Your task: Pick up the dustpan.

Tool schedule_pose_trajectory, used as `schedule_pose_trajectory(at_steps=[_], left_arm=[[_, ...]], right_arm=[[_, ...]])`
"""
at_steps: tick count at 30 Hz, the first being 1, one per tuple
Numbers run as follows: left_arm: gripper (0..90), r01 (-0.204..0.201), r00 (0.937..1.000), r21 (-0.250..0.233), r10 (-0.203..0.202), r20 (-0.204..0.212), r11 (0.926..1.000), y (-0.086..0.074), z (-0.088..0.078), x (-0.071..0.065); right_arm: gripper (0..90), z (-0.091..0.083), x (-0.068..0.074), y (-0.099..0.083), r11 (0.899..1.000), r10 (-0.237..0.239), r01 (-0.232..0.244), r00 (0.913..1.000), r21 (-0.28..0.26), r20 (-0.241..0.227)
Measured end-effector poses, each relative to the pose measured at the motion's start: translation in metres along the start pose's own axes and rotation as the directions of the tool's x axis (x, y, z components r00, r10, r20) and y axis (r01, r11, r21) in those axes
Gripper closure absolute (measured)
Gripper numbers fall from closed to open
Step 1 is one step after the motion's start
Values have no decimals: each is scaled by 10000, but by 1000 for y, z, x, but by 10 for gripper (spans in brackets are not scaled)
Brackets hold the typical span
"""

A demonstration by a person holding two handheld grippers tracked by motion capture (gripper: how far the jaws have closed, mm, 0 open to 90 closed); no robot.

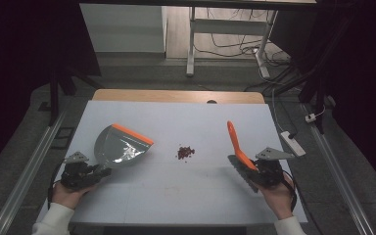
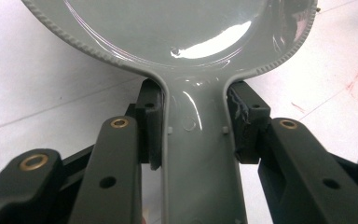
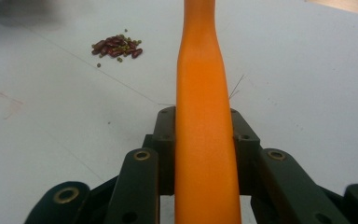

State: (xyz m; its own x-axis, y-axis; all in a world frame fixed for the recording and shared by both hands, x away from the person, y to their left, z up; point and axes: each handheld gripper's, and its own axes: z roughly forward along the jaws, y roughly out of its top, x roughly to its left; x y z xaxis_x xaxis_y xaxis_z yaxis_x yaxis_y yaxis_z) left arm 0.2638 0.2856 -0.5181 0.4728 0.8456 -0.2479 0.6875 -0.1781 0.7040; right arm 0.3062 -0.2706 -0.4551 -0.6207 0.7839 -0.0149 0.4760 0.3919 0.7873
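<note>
high view: my left gripper (image 1: pixel 99 172) holds grey dustpan (image 1: pixel 120 146) w/ orange lip, my right gripper (image 1: pixel 250 168) holds orange brush (image 1: pixel 237 143); bean pile (image 1: pixel 185 152) between on white table (image 1: pixel 176 196). left gripper view: jaws clamp dustpan handle (image 2: pixel 198 158). right gripper view: jaws pinch brush handle (image 3: pixel 205 116), beans (image 3: pixel 117 47) upper left.

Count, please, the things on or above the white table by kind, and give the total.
Grey dustpan with orange lip: 1, held by the left gripper
Orange brush handle: 1, held by the right gripper
Pile of red beans: 1
Total: 3
</note>
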Motion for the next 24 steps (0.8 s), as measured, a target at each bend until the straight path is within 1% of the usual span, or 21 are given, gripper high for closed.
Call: schedule_pose_trajectory(at_steps=[1,2,3,5,7,10,11,12,17,19,20,21,24], left_arm=[[615,-23,10000,-17,23,24,10000,1,0,0],[615,-148,9999,-106,148,33,9998,1,0,-2],[615,-148,9999,-106,148,33,9998,1,0,-2],[615,-307,9995,-173,305,-82,9994,2,0,-4],[615,-483,9988,-287,481,-73,9984,2,-1,-6],[615,-708,9974,-476,713,95,9964,3,-1,-8],[615,-806,9964,-525,819,237,9954,4,0,-8],[615,-825,9959,-536,843,324,9952,4,1,-8],[615,-1138,9921,-595,1167,468,9917,5,2,-12],[615,-1162,9920,-725,1194,418,9906,6,1,-13],[615,-1179,9913,-804,1221,499,9898,7,1,-13],[615,-1236,9898,-852,1290,602,9887,7,1,-13],[615,-1540,9844,-855,1603,727,9844,9,3,-15]], right_arm=[[704,0,0,0,10000,0,0,10000,0,0],[704,-2,1,0,10000,-26,26,10000,-52,-1],[704,-2,1,0,10000,-26,26,10000,-52,-1],[704,-2,0,-2,10000,0,-1,10000,-74,-44],[704,-1,0,-2,10000,26,-27,10000,-64,-73],[704,1,0,-1,9999,-66,64,9998,-77,-176],[704,1,0,-1,9999,-66,64,9998,-77,-176],[704,2,0,0,9999,-127,125,9997,-94,-212],[704,1,0,0,9998,-127,124,9998,-132,-174],[704,1,0,0,9998,-119,117,9998,-158,-132],[704,1,0,0,9998,-119,117,9998,-158,-132],[704,0,0,1,9998,-109,107,9998,-171,-139],[704,2,1,2,9998,-112,109,9998,-182,-155]])
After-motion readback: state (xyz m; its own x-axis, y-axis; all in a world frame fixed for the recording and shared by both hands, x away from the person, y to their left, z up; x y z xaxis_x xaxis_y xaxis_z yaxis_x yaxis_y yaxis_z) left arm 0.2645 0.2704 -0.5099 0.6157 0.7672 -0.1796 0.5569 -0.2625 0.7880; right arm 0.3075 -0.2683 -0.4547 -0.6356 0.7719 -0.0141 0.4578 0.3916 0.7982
